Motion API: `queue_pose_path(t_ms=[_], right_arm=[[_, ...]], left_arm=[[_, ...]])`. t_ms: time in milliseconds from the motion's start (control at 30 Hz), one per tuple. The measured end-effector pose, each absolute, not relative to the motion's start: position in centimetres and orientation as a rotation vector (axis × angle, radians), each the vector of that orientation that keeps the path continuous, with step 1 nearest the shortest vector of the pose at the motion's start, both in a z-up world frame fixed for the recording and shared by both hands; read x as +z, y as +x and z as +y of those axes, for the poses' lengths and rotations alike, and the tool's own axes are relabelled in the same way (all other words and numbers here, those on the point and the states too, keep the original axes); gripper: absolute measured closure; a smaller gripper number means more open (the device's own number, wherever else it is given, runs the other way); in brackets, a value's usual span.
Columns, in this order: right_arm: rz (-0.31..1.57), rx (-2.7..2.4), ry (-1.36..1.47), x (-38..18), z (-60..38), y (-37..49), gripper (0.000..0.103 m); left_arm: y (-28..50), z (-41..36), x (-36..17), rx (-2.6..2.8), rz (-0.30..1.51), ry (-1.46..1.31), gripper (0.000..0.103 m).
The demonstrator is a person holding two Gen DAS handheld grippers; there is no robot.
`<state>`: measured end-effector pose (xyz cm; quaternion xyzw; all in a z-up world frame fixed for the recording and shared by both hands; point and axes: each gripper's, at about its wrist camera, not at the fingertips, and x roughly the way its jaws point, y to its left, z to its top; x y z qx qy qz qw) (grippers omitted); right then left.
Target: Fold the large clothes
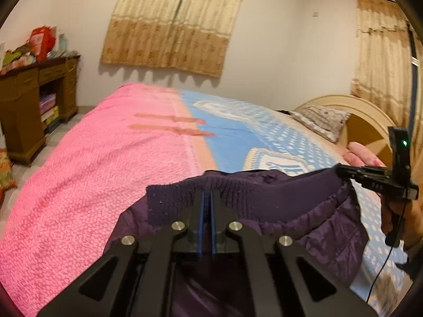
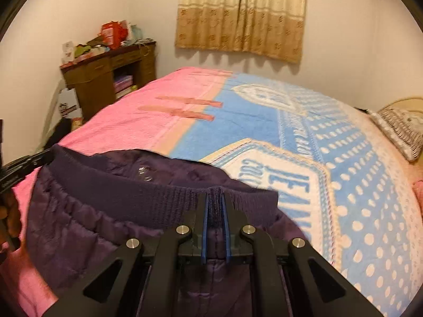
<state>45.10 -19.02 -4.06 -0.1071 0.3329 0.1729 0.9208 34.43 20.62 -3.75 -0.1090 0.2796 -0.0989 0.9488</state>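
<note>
L gripper (image 1: pixel 207 198), bottom centre of the left wrist view: blue pads nearly together, pinching the ribbed band (image 1: pixel 238 192) of a dark purple quilted jacket (image 1: pixel 317 227) w/ only a thin layer between them. R gripper (image 2: pixel 215 200), bottom centre of the right wrist view: narrow too, but a thicker bunch of the same ribbing sits between its pads. Each gripper also shows in the other's view: R one at the right edge of the left view, L one at the far left edge of the right view, so they hold opposite ends of the band.

Band runs roughly L-to-R across both frames, pulled fairly straight between the two grips; that's the long axis showing. Quilted body falls away below it toward the bottom of the frames, lower part hidden behind the gripper linkages. Two snap buttons (image 2: pixel 145 173) sit just above the band in the right view. Can't tell if this is hem or collar.

Jacket is over the near edge of the bed (image 1: pixel 92 158), over the pink/blue blanket (image 2: pixel 264 121); whether it's lifted or resting there, can't tell. Pillow (image 1: pixel 320 121) and headboard to the right, wooden desk (image 2: pixel 105 84) upper left.

Step, my guess: early, spreading the garment out before any fold. Next prob needs both grips kept tight, band level, then lay it fwd flat onto the blanket w/o bunching.
</note>
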Motion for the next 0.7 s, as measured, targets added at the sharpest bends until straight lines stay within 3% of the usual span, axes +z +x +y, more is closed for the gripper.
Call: queue_pose_path(t_ms=[267,433,700], right_arm=[[0.785,0.229,-0.230,-11.3,-17.9,51.4,0.095],[0.812,0.232,-0.186,-13.4,-18.5,52.0,0.095],[0.804,0.231,-0.221,-12.7,-18.2,51.5,0.091]], left_arm=[[40.8,18.5,-8.7,-0.057,0.740,-0.069,0.098],[41.2,17.1,-9.9,-0.012,0.753,0.026,0.098],[36.9,17.9,-5.0,0.022,0.664,-0.075,0.089]])
